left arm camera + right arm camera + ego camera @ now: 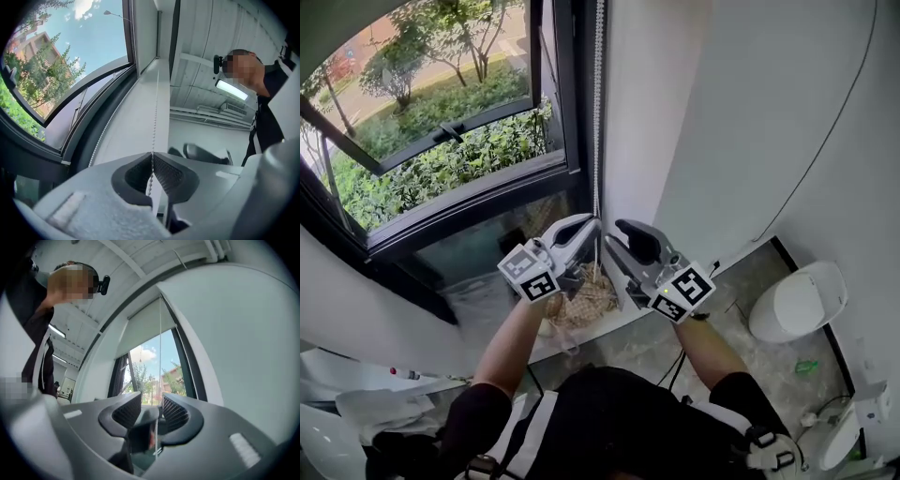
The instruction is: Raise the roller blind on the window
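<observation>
Left gripper [592,223]: jaws shut tight, pads pinching the bead chain [154,117].
Right gripper [617,234]: just beside the left one, jaws wide apart; the chain runs between the pads, unpinched.
Chain: hangs straight along the window [441,131] frame.
Blind [143,326]: covers the window's top.

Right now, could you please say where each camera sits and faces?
Head view: on the head, facing steeply down at the window; forearms, left tongs and right tongs show.
Left gripper view: on left tongs, facing up the wall; tongs shut on bead chain.
Right gripper view: on right tongs, facing up at roller blind; tongs open.
Shared: bead chain.
</observation>
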{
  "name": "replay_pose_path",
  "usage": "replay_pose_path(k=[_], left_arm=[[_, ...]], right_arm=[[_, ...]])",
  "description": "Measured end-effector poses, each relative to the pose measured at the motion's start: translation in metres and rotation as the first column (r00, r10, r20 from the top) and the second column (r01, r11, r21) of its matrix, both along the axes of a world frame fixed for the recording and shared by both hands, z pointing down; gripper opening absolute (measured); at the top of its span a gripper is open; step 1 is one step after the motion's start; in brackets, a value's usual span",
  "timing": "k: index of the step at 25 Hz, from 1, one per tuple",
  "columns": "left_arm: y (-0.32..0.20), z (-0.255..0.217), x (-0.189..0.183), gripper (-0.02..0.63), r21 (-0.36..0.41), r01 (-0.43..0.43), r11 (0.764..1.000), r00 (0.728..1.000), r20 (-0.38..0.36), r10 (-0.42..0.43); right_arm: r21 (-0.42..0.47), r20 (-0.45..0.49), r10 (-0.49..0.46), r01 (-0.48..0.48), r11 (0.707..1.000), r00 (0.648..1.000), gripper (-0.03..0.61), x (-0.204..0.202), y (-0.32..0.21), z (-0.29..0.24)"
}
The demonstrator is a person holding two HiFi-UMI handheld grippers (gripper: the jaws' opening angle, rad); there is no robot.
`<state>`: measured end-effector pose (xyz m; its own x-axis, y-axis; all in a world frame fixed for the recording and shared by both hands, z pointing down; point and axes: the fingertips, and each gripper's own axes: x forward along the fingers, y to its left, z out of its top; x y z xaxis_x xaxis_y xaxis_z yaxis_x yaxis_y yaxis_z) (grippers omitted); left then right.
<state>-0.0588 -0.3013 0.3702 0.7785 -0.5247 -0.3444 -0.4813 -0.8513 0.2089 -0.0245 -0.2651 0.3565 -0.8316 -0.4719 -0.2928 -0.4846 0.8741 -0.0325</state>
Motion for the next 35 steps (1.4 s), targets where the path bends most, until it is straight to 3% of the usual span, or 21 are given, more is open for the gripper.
replay_pose_path(k=[4,10,15,17,24,27,30,35], left_arm=[[0.005,0.0,0.004,0.014,-0.003,-0.015,1.0,1.0,-0.019,0.015],[0.012,0.005,0.008,0.012,-0.012,-0.024,1.0,1.0,-0.02,0.024],[0.015,0.008,0.007,0.012,-0.018,-0.032,0.999,0.999,-0.022,0.032],[0.016,0.009,0.007,0.011,-0.015,-0.032,0.999,0.999,-0.003,0.032],[0.014,0.013,0.009,0.009,-0.025,-0.037,0.999,0.999,-0.001,0.037],[0.011,0.025,0.016,0.008,-0.049,-0.039,0.998,0.998,0.038,0.041],[0.005,0.074,0.025,0.008,-0.174,-0.073,0.982,0.995,0.054,0.084],[0.03,0.197,0.035,0.032,-0.356,-0.072,0.932,0.957,0.239,0.165]], right_arm=[[0.094,0.066,0.025,-0.031,0.995,0.998,0.127,-0.012,-0.016,-0.073],[0.116,0.136,0.024,-0.04,0.992,0.99,0.12,-0.025,-0.034,-0.133],[0.166,0.119,0.032,-0.051,0.985,0.992,0.073,-0.033,-0.029,-0.142],[0.173,0.123,0.044,-0.065,0.983,0.991,0.012,-0.032,-0.029,-0.142],[0.176,0.148,0.059,-0.085,0.981,0.987,0.015,-0.021,-0.033,-0.14],[0.172,0.17,0.075,-0.104,0.979,0.983,0.014,-0.013,-0.032,-0.128],[0.131,0.126,0.082,-0.098,0.986,0.989,0.014,-0.016,-0.031,-0.083],[-0.089,-0.018,0.074,-0.075,0.993,0.997,0.014,-0.017,-0.033,0.055]])
